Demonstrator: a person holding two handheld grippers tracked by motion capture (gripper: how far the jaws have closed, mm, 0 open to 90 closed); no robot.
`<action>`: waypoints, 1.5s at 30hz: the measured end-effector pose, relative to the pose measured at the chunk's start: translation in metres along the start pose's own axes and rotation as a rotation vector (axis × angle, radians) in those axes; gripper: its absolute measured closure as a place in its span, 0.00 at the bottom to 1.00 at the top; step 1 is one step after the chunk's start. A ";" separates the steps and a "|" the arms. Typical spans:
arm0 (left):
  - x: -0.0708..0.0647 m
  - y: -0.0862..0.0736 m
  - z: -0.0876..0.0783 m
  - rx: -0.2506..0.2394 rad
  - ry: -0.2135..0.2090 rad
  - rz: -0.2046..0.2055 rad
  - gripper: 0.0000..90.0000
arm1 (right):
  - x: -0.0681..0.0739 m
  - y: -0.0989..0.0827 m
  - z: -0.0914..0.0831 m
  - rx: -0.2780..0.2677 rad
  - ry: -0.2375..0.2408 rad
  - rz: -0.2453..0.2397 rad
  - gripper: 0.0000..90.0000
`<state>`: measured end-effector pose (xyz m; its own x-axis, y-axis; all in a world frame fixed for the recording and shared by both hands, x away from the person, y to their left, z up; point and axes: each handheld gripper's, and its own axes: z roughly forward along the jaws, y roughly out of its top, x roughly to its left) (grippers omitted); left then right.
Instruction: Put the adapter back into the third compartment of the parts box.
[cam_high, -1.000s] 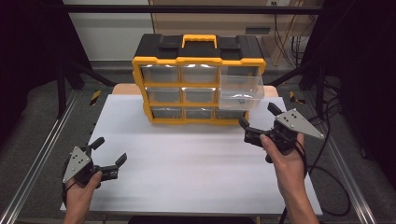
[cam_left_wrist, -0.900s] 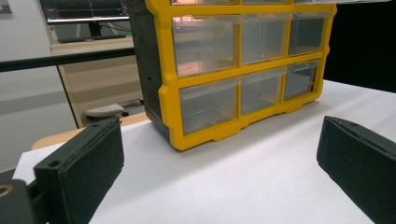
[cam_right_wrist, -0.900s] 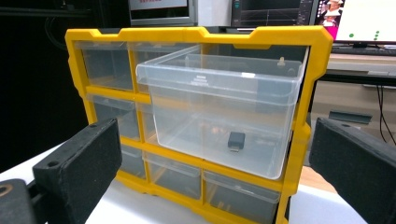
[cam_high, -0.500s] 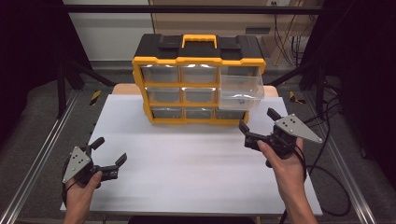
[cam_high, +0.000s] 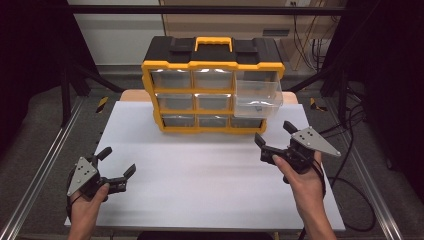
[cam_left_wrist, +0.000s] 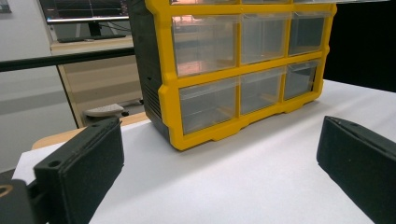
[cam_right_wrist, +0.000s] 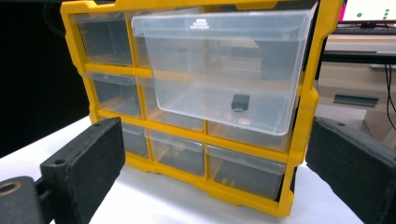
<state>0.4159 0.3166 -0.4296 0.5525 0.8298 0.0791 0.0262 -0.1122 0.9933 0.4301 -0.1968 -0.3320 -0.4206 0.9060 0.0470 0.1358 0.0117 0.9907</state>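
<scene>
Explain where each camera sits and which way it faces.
High view: above the person's side, looking down on the white table; shows both hands, left gripper, right gripper.
Left gripper view: low, facing the yellow-and-black drawer cabinet; shows own jaws.
Right gripper view: facing the pulled-out clear plastic drawer; shows own jaws.
Shared: the cabinet.

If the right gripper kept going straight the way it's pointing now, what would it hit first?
Most likely the pulled-out clear drawer of the yellow organizer. The right gripper is open and aimed at it, with bare white table between. Depth is uncertain, so it could pass low and meet the bottom drawers instead.
</scene>
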 end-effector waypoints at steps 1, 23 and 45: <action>0.000 0.000 0.000 -0.001 0.000 0.000 0.01 | 0.000 -0.001 0.000 0.000 0.000 0.002 0.07; 0.000 0.000 0.000 0.000 -0.005 0.001 0.01 | 0.007 -0.011 0.002 0.035 0.005 -0.022 0.41; 0.000 0.000 0.000 0.000 -0.006 0.002 0.01 | 0.007 -0.005 0.006 0.013 -0.028 -0.053 0.94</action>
<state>0.4156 0.3163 -0.4295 0.5576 0.8262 0.0806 0.0253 -0.1140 0.9932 0.4317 -0.1885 -0.3378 -0.4019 0.9156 -0.0095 0.1257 0.0654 0.9899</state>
